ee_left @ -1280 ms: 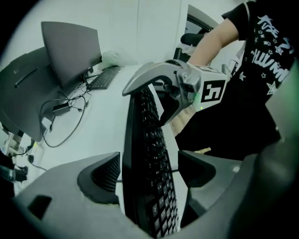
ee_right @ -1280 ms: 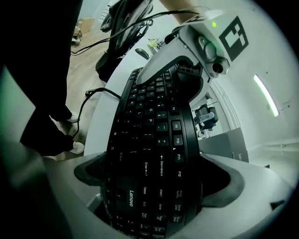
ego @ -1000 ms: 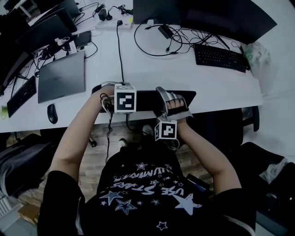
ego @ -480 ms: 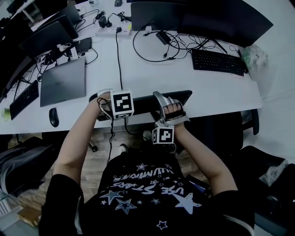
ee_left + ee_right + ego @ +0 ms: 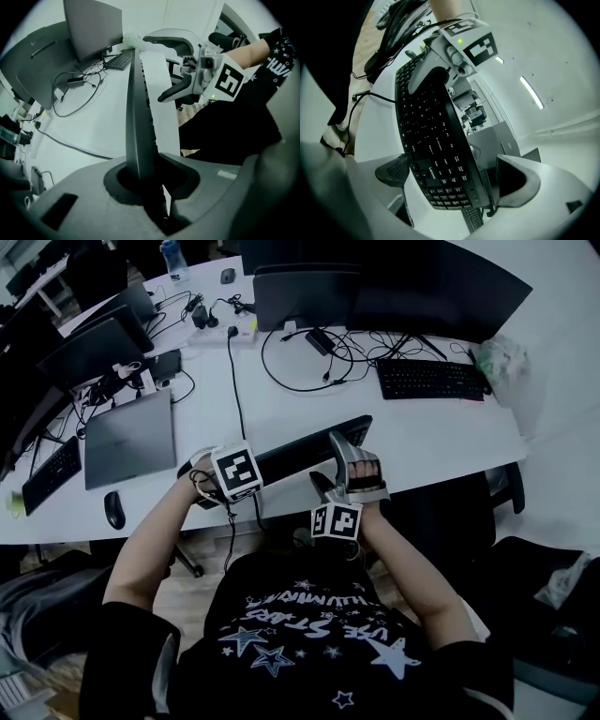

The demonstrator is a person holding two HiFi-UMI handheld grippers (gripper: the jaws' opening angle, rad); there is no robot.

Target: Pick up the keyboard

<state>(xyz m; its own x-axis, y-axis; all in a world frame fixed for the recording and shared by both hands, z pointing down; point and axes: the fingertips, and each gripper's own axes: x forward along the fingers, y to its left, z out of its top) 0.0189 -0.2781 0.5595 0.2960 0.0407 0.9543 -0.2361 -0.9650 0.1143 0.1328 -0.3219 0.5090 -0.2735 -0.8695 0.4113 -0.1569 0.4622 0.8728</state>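
Note:
The black keyboard (image 5: 291, 454) hangs over the white desk's (image 5: 422, 442) near edge, tilted, held at both ends. My left gripper (image 5: 225, 486) points steeply down at its left end. Its jaws have just been closing, and in the left gripper view the left gripper (image 5: 145, 187) pinches the keyboard (image 5: 138, 117) edge-on. My right gripper (image 5: 336, 468) spans the right end. In the right gripper view the right gripper (image 5: 454, 183) has a pad against each long edge of the keyboard (image 5: 431, 140), keys showing.
A second black keyboard (image 5: 429, 379) lies at the back right below dark monitors (image 5: 441, 287). Loose cables (image 5: 309, 352) run across the middle. A closed laptop (image 5: 129, 437), a mouse (image 5: 114, 510) and another keyboard (image 5: 47, 474) sit at the left.
Both grippers have risen with the keyboard between them. The keyboard has come up from the desk's edge and now slants, its right end farther back.

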